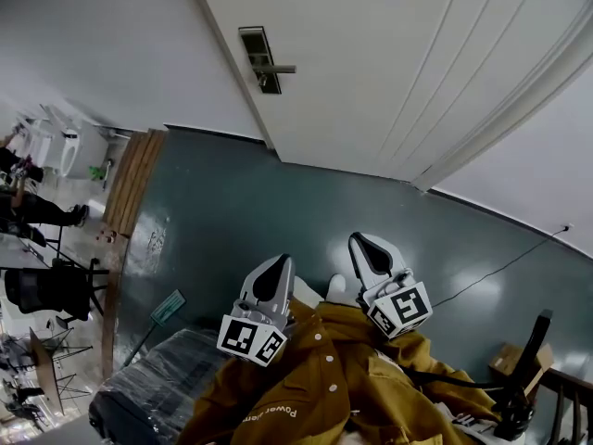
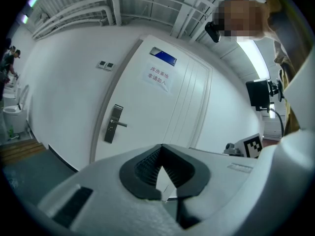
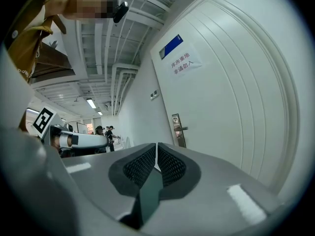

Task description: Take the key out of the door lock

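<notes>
The white panelled door point(image 1: 389, 63) fills the head view from 11 to 2 o'clock. On its edge, at 11 o'clock, sits the dark metal lock plate point(image 1: 257, 56) with a straight silver lever handle point(image 1: 278, 69) pointing toward 3 o'clock. Just under the lever is a small shiny bit point(image 1: 268, 82); this is where the key would sit, but it is too small to tell as the key.

Both tongs are well apart from the lock, over the dark teal floor point(image 1: 259, 221) and pointing toward the door. The left tongs point(image 1: 278, 265) lie at 6 o'clock and the right tongs point(image 1: 359, 244) at 5 o'clock. Each carries a cube with black-and-white square markers point(image 1: 252, 336). A mustard-yellow jacket point(image 1: 324, 378) shows below them, printed with "Power" and a second word I cannot read.

In the left gripper view the left tongs point(image 2: 160, 149) are pressed together at the tips, with nothing between the ribbed black pads. The lock plate point(image 2: 113, 124) stands at 9 o'clock. In the right gripper view the right tongs point(image 3: 156, 149) stand a narrow slit apart and pinch nothing. There the lock plate point(image 3: 177, 129) sits just above them, at 1 o'clock.

A white paper sign point(image 2: 159, 77) taped high on the door reads "库房重地 / 非请勿入". A small blue plaque point(image 2: 163, 56) hangs above it, its writing too small to read.
</notes>
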The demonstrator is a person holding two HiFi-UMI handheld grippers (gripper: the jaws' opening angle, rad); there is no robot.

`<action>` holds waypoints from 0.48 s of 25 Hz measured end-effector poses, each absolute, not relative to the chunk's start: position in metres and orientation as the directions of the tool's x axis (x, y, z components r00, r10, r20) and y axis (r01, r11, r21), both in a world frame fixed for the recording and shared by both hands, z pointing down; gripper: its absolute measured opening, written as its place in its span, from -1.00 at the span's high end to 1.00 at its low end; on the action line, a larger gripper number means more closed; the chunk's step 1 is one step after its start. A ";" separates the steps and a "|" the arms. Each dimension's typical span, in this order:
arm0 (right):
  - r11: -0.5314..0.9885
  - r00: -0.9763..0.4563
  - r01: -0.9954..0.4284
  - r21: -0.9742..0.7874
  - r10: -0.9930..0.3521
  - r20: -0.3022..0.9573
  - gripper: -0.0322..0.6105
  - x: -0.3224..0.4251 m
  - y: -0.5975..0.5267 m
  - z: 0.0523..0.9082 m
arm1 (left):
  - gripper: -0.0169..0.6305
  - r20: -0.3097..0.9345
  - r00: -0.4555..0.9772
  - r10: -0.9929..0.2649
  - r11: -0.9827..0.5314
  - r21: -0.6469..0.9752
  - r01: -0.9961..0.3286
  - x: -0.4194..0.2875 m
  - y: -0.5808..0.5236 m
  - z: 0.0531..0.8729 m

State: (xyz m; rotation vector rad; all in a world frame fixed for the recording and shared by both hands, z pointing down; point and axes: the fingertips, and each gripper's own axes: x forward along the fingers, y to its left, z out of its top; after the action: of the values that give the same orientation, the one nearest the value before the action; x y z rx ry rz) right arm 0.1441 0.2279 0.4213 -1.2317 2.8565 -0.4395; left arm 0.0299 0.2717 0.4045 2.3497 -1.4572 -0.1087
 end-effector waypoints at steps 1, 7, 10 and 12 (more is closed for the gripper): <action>0.658 -0.699 -0.707 -0.260 -0.706 0.113 0.84 0.145 0.225 0.422 | 0.95 0.132 0.444 -0.886 -0.375 0.358 -0.855 0.028 0.271 0.405; 0.690 -0.736 -0.670 -0.273 -0.664 0.132 0.84 0.133 0.194 0.426 | 0.95 0.150 0.382 -0.912 -0.306 0.373 -0.876 0.013 0.246 0.405; 0.701 -0.747 -0.660 -0.271 -0.650 0.139 0.84 0.118 0.171 0.434 | 0.95 0.148 0.373 -0.916 -0.296 0.382 -0.876 0.001 0.224 0.415; 0.702 -0.747 -0.660 -0.267 -0.650 0.139 0.84 0.107 0.153 0.441 | 0.95 0.148 0.374 -0.916 -0.294 0.389 -0.873 -0.011 0.206 0.424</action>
State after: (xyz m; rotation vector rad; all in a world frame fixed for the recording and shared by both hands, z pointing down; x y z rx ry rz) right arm 0.1067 0.1533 0.4409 -1.1281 2.9299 -0.4811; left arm -0.0107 0.2062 0.4238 2.2358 -1.5517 -0.1428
